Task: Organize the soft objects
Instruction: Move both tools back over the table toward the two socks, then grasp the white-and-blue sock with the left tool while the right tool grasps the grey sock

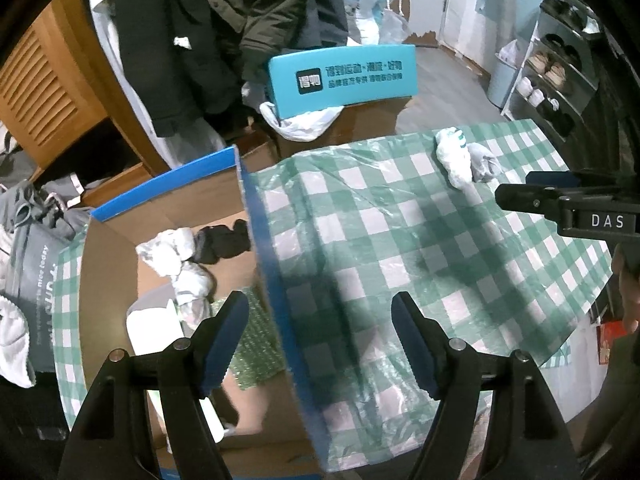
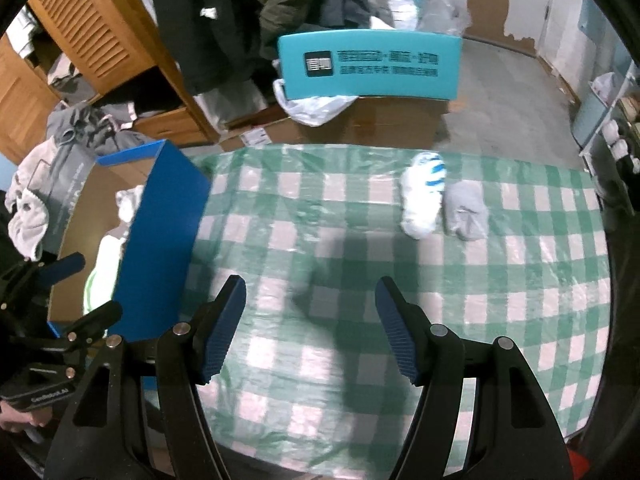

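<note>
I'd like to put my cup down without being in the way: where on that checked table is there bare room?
Most of the checked cloth is bare, from the blue box wall across to the white striped sock and grey sock. The box itself is crowded with bundled socks.

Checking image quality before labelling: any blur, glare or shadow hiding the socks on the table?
Left wrist: fisheye bends the blue box wall, near edge blurred; socks small but clear. Right wrist: sheen on the plastic tablecloth, soft gripper shadows mid-table, white sock and grey sock unshadowed.
</note>
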The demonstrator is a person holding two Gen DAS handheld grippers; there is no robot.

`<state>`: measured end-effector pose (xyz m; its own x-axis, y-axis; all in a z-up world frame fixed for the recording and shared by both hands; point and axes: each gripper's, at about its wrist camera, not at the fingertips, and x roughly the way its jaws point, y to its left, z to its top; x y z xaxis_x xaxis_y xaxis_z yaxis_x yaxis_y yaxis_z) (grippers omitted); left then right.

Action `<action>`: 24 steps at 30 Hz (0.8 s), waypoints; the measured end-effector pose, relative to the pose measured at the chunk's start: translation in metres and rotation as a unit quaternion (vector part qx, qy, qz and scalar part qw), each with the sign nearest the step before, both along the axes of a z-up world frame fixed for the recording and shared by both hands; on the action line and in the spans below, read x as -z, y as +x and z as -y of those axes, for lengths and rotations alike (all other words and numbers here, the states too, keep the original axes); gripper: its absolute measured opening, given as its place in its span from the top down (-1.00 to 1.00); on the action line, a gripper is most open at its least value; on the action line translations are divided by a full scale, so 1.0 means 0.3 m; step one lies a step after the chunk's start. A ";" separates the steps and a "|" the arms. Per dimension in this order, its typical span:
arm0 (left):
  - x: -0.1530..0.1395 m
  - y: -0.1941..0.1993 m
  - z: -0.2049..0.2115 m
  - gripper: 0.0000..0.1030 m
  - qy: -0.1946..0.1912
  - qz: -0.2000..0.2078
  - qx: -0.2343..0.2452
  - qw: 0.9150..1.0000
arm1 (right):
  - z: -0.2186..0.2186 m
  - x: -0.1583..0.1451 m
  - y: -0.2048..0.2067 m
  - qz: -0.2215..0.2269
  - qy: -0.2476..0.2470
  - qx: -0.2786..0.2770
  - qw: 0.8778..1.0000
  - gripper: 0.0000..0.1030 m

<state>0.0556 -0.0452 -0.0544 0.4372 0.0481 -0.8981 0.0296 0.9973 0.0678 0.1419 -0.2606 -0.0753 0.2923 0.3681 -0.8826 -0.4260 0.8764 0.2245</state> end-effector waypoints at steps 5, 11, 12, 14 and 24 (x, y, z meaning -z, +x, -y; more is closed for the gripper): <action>0.013 0.035 0.055 -0.46 -0.014 -0.011 0.009 1.000 | 0.082 0.018 0.014 0.009 -0.022 0.019 1.000 -0.31; 0.029 0.084 0.123 -0.47 -0.024 -0.018 0.019 0.999 | 0.189 0.051 0.059 0.000 -0.034 0.048 0.998 -0.31; 0.035 0.096 0.133 -0.47 -0.024 -0.020 0.020 0.999 | 0.199 0.057 0.066 -0.002 -0.037 0.049 0.998 -0.31; 0.046 0.117 0.151 -0.47 -0.024 -0.024 0.021 0.999 | 0.228 0.071 0.090 -0.011 -0.043 0.051 0.998 -0.31; 0.103 0.282 0.220 -0.47 -0.050 -0.044 0.019 0.998 | 0.277 0.099 0.239 -0.038 -0.059 0.033 0.997 -0.31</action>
